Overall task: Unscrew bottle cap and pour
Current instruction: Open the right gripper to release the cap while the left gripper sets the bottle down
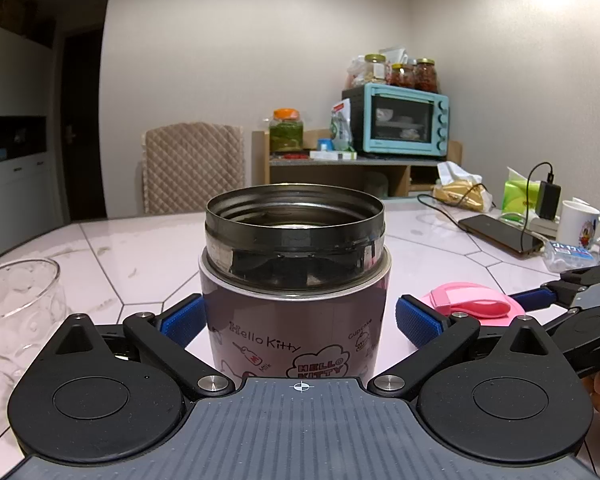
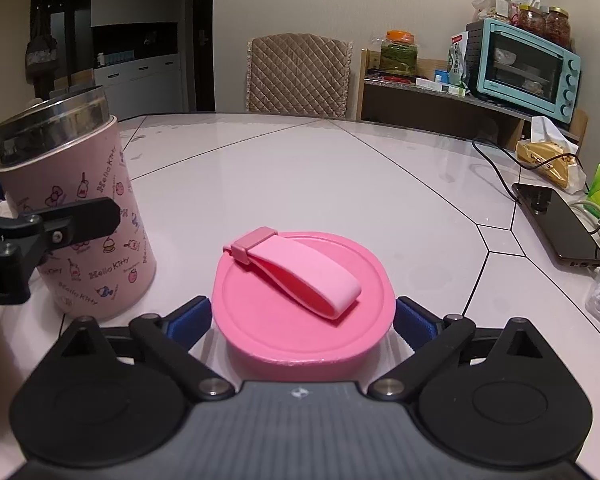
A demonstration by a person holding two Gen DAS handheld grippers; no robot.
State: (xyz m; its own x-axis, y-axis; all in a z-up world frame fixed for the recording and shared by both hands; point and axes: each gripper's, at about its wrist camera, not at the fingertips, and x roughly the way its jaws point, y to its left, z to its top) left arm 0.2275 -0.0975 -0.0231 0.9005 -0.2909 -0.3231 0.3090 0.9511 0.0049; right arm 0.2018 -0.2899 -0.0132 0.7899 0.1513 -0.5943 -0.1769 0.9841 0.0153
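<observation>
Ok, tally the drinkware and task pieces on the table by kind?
Steel Hello Kitty flask: 1
Pink cap, off the flask: 1
Clear glass: 1
White mugs: 2, the second cut off at the frame edge
Total: 5

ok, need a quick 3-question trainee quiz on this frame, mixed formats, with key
1. True or false: the cap is still screwed onto the bottle.
2. Where is the glass in the left wrist view? A) left of the bottle B) right of the bottle C) on top of the cap
3. Fill in: the right gripper has one finger on each side of the ____.

Key
1. False: the cap lies on the table and the bottle's steel mouth is open.
2. A
3. cap; whether the pads are squeezing it cannot be told. The left gripper flanks the bottle, with a gap showing at its right pad.
</observation>
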